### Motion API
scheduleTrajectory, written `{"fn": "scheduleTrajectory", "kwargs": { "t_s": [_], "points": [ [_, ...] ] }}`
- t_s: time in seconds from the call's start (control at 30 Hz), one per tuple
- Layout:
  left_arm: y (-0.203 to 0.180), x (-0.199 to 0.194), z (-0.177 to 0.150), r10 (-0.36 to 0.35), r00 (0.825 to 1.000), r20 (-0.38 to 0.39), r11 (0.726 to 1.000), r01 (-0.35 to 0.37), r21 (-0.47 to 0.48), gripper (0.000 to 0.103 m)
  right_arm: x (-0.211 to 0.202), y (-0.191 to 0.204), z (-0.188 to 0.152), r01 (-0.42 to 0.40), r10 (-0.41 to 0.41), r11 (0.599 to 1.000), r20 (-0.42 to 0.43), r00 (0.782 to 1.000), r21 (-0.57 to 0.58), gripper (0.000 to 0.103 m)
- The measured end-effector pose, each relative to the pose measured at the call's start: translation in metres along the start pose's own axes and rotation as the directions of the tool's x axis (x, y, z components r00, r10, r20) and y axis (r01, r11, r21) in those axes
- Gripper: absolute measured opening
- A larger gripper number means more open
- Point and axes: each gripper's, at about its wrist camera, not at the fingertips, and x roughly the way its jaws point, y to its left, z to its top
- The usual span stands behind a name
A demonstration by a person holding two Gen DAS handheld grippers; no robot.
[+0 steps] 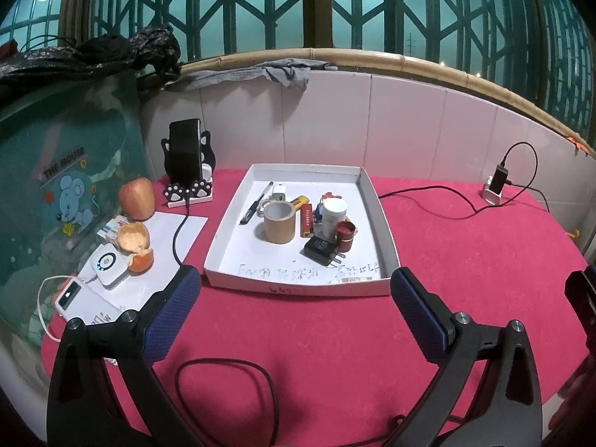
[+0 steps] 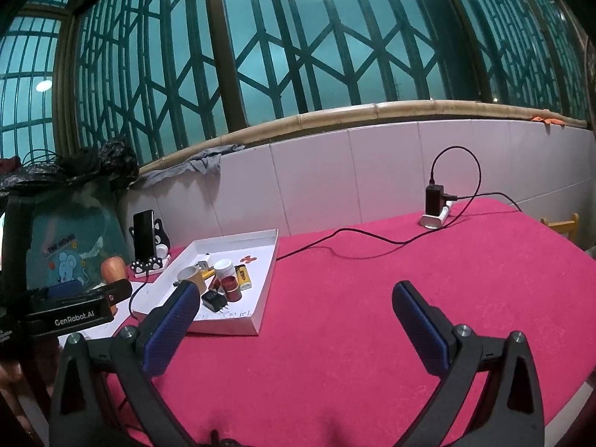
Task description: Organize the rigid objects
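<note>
A: Surface?
B: Tabletop (image 1: 465, 268) covered in a magenta-pink cloth. Behind it, a white tiled wall (image 1: 409, 123) topped by a bamboo-coloured sill (image 1: 372, 57), then teal-green folding window grilles (image 1: 260, 7).

A: Task items?
B: All sit in a shallow white cardboard tray (image 1: 383, 216) toward the back left of the tabletop. Contents: brown tape roll (image 1: 278, 226), black pen (image 1: 257, 203), yellow cylindrical battery (image 1: 301, 201), red lighter (image 1: 306, 219), white pill bottle (image 1: 333, 216), dark red cylindrical cap (image 1: 345, 235), black plug adapter (image 1: 320, 250). They are clustered mid-tray, several touching.

A: Left tool?
B: Left tool (image 1: 296, 287) has its blue-padded fingers (image 1: 175, 316) spread wide, nothing between them, poised over the cloth just in front of the tray's near wall.

A: Right tool?
B: Right tool (image 2: 294, 298) likewise spread apart and empty, over bare cloth to the right of the tray.

A: Surroundings?
B: Left of the tray: black phone on a cat-shaped stand (image 1: 186, 156), a red apple (image 1: 137, 198), orange peel (image 1: 135, 240), white power bank (image 1: 70, 294). Far right: black charger in a white socket strip (image 1: 497, 182), with a black cable (image 1: 428, 195) running across the cloth.
</note>
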Motion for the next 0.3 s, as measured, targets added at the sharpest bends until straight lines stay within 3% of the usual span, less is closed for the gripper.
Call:
{"fn": "scheduleTrajectory", "kwargs": {
  "t_s": [0.3],
  "points": [
    [-0.0010, 0.0001, 0.0000, -0.012, 1.000, 0.014, 1.000, 0.012, 0.009, 0.103, 0.0026, 0.0004, -0.0012, 0.001, -0.001, 1.000, -0.012, 1.000, 0.000, 0.103]
  ]
}}
